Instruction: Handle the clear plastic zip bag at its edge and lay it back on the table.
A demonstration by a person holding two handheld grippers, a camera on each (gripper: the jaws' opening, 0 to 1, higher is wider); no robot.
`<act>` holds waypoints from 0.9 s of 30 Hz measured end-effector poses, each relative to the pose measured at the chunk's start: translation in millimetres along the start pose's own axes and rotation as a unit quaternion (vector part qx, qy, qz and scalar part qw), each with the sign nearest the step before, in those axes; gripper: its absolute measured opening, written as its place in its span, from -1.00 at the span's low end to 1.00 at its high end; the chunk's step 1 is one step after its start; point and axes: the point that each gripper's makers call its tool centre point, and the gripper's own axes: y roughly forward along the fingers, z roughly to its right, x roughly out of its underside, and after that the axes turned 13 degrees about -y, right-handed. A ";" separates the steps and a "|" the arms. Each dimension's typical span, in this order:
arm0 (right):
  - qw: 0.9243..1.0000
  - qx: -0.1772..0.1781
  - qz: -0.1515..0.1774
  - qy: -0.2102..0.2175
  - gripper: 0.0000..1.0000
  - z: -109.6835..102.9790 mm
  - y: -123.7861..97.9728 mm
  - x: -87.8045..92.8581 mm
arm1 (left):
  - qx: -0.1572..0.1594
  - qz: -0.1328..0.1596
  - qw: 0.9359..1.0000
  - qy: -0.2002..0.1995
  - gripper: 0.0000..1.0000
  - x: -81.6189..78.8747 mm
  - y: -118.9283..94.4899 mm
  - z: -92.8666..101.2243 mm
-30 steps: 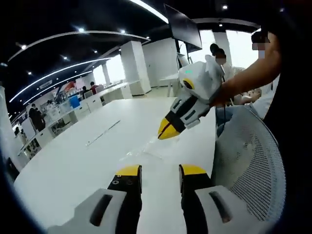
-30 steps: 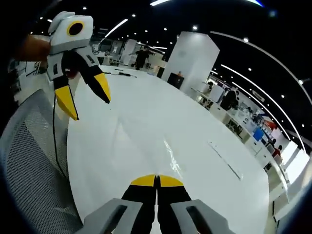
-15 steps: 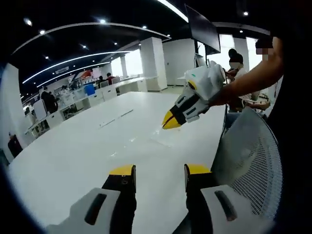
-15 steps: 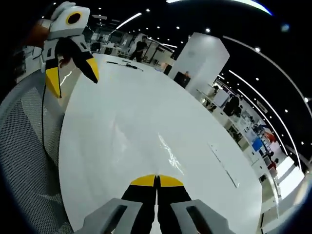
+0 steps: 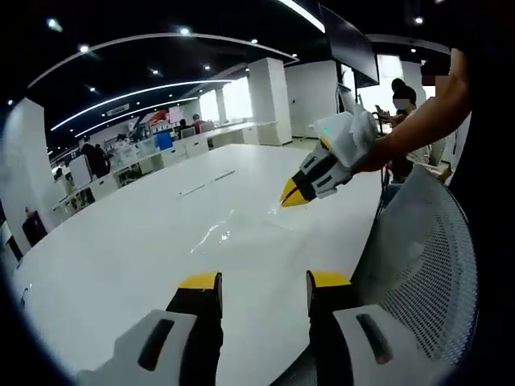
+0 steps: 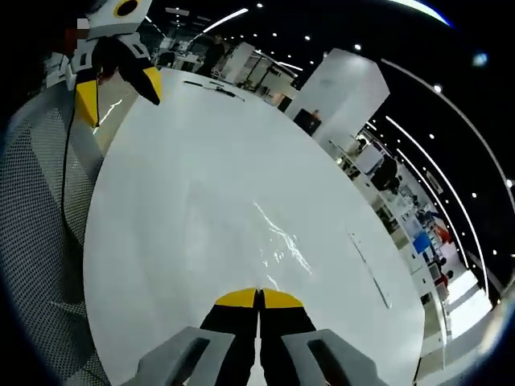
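The clear plastic zip bag lies flat and glinting on the white table, stretching toward my right gripper. In the right gripper view the bag runs away from my right gripper, whose yellow-tipped jaws are shut, apparently on the bag's near edge. My left gripper hangs open over the table's near edge, short of the bag, with nothing between its jaws. It also appears at the upper left of the right gripper view, left gripper, held off the table's end.
A grey mesh chair back stands at the table's edge, chair back. A thin dark strip lies farther along the table. People, desks and a white pillar fill the office beyond. A person's arm holds the right gripper.
Both cameras shifted. In the right gripper view the left gripper has drawn farther away to the upper left. The right gripper stays shut by the bag, which now lies flatter.
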 end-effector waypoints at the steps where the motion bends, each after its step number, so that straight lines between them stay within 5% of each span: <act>1: 1.000 0.003 -0.003 0.000 -1.00 0.9 0.3 1.3 | 0.000 0.001 1.000 -0.001 -0.19 1.5 -0.2 0.1; 7: 1.000 0.010 -0.018 0.001 -1.00 5.5 5.3 11.0 | -0.003 -0.007 1.000 -0.003 -0.18 17.8 -0.5 -9.3; 15: 0.998 0.027 -0.055 0.026 -1.00 14.4 10.7 30.0 | -0.002 -0.010 1.000 -0.002 -0.18 15.1 1.5 0.9; 27: 0.997 -0.002 -0.059 0.046 -1.00 -3.3 26.8 23.7 | -0.003 -0.015 1.000 -0.009 -0.18 22.6 2.9 9.8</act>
